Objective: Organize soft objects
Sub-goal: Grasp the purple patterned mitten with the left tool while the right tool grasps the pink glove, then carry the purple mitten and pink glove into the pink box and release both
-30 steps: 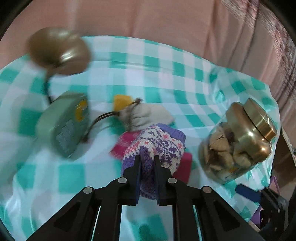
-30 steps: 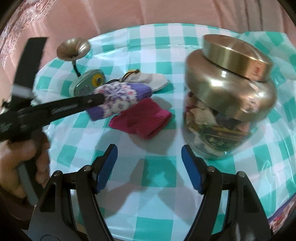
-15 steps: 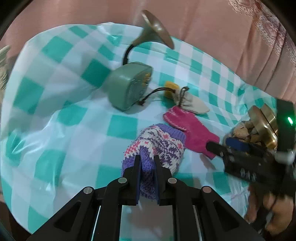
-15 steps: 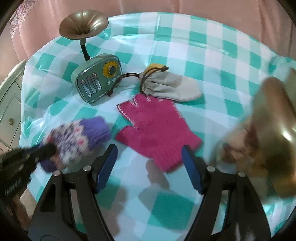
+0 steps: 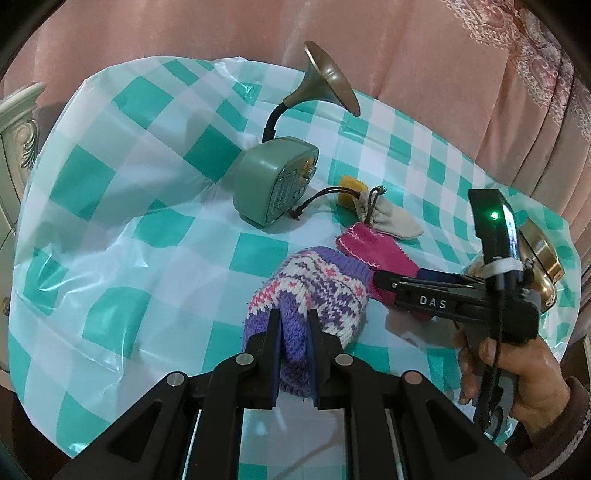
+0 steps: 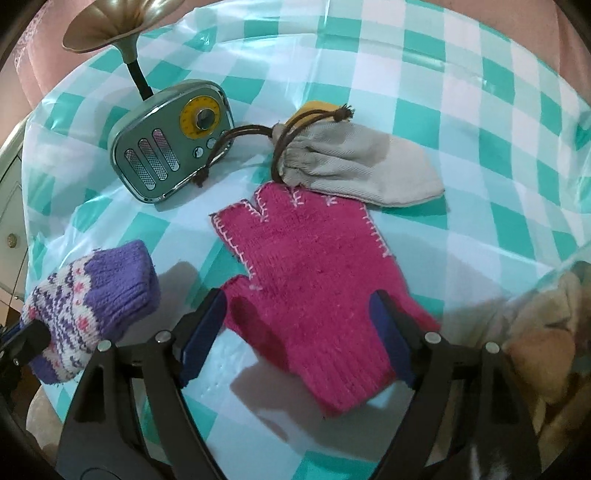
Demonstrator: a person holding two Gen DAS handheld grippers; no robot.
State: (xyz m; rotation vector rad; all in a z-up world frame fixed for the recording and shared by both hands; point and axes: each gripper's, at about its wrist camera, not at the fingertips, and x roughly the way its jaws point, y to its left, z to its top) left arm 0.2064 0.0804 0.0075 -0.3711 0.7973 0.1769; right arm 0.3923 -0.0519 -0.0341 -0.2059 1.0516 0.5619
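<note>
- since the earlier frames the right gripper has come down over the pink glove, and the jar has slid to the edge of its view; the left gripper still grips the knit mitten, now lifted away from the glove.
- left gripper: pads pressed narrow on the mitten's purple end, pinching the knit between them.
- right gripper: jaws spread wide, one blue pad on each side of the glove's wrist part, the left one by the thumb; whether the pads touch the glove cannot be told.
- the glove lies flat on the checked cloth, fingers pointing away from the right gripper, cuff nearest it.
- a grey pouch with a brown drawstring lies just beyond the glove's fingertips, touching or slightly overlapping them.
- a yellow item peeks out behind the pouch's gathered mouth.
- a green radio with a brass horn stands beyond and left of the glove; the drawstring trails to its front.
- the mitten hangs left of the glove, apart from it, its purple cuff toward the glove.
- right of the glove, the jar shows brown pieces through its glass, blurred at the frame edge.
- in the left view, a hand holds the right gripper's handle, which bears a green light.
</note>
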